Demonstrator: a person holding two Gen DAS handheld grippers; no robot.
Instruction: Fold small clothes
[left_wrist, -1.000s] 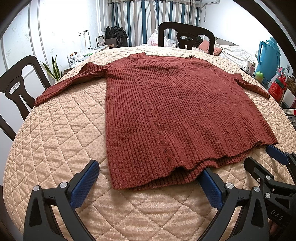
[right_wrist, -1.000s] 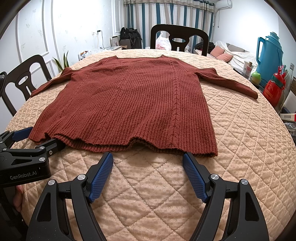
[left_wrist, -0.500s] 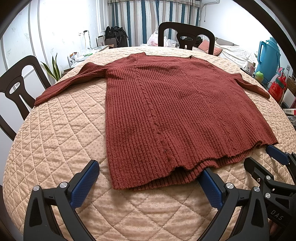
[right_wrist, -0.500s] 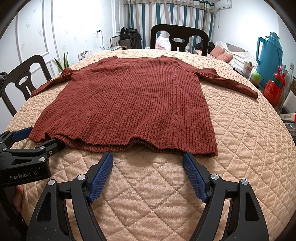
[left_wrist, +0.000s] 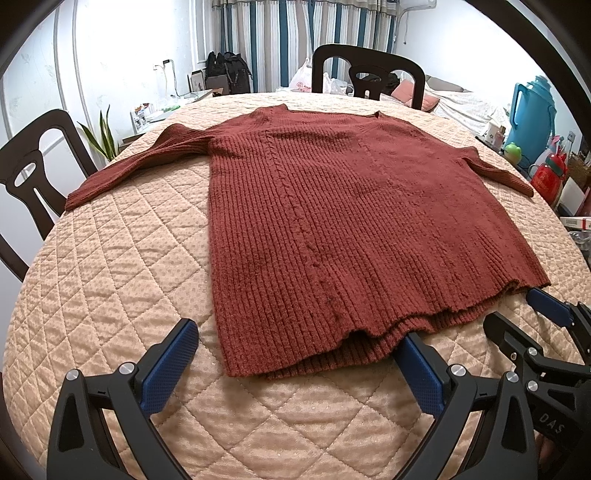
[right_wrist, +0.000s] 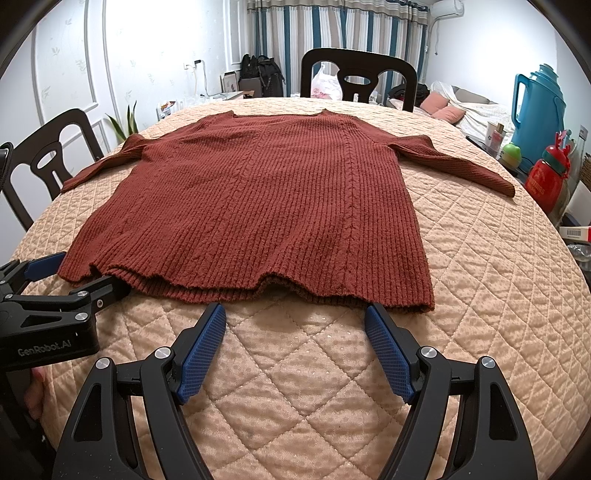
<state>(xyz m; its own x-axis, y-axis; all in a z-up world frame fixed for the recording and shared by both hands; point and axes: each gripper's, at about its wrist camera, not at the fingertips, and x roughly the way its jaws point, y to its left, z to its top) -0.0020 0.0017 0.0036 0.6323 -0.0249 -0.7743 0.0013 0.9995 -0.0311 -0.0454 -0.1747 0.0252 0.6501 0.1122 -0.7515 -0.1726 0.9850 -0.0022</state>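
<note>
Nothing has changed: both the left gripper (left_wrist: 295, 363) and right gripper (right_wrist: 295, 347) remain spread at the rust ribbed sweater's (right_wrist: 266, 206) hem, folding not yet begun.

Ahead of the left gripper (left_wrist: 295, 354) and the right gripper (right_wrist: 295, 325), the rust-red ribbed knit sweater (right_wrist: 258, 206) lies flat, low enough to pass over. Bare quilted beige counter (right_wrist: 498, 295) stretches to either side. A dark wooden chair (right_wrist: 358, 74) blocks the far edge.
</note>
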